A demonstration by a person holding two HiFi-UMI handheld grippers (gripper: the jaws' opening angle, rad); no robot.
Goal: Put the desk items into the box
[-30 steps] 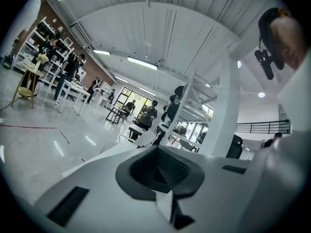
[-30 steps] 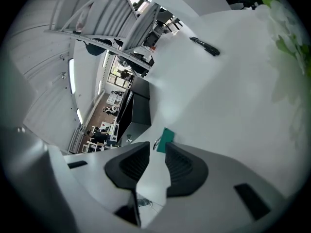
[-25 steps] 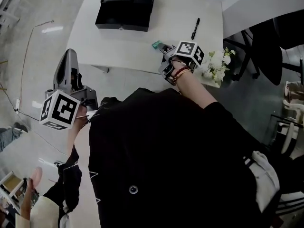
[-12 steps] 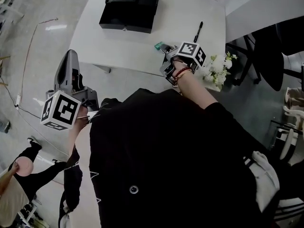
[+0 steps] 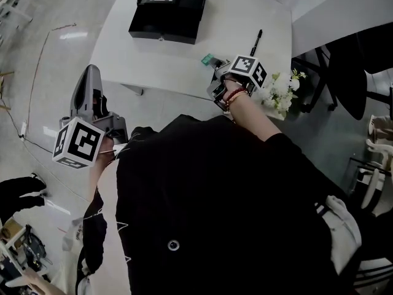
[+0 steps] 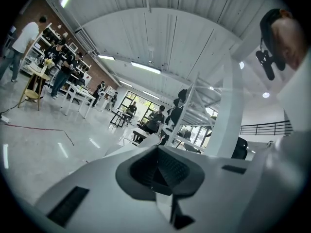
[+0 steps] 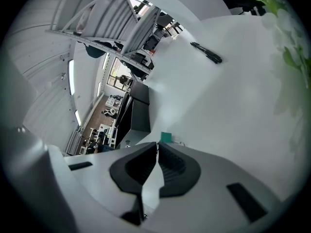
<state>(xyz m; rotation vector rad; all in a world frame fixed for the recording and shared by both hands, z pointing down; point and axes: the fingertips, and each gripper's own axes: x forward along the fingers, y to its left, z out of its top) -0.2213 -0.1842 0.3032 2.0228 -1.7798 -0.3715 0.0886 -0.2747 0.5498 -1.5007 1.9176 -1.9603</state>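
Down at the near edge of the white bench (image 5: 184, 60) (image 7: 233, 96), toward its right corner: right gripper (image 5: 215, 66) (image 7: 157, 145), tilted downward, fingers (image 7: 176, 168) just now closing and brought together at the tips, nothing seen between the pads. Just beyond those tips, lying on the bench, a small green item (image 5: 208, 59) (image 7: 166, 137); touching it or just short of it, cannot tell. Further along, near the right edge, a black pen (image 5: 255, 41) (image 7: 206, 52), well apart from the gripper. At the near right corner, white flowers (image 5: 279, 90) (image 7: 286, 47), beside the wrist. By the far edge, left of centre, the black box (image 5: 169, 11) (image 7: 138, 113). Off the bench's left edge, over the floor (image 5: 37, 72) (image 6: 39, 144): left gripper (image 5: 90, 72) (image 6: 158, 154), pointing level into the hall, fingers (image 6: 176, 170) pressed together on nothing
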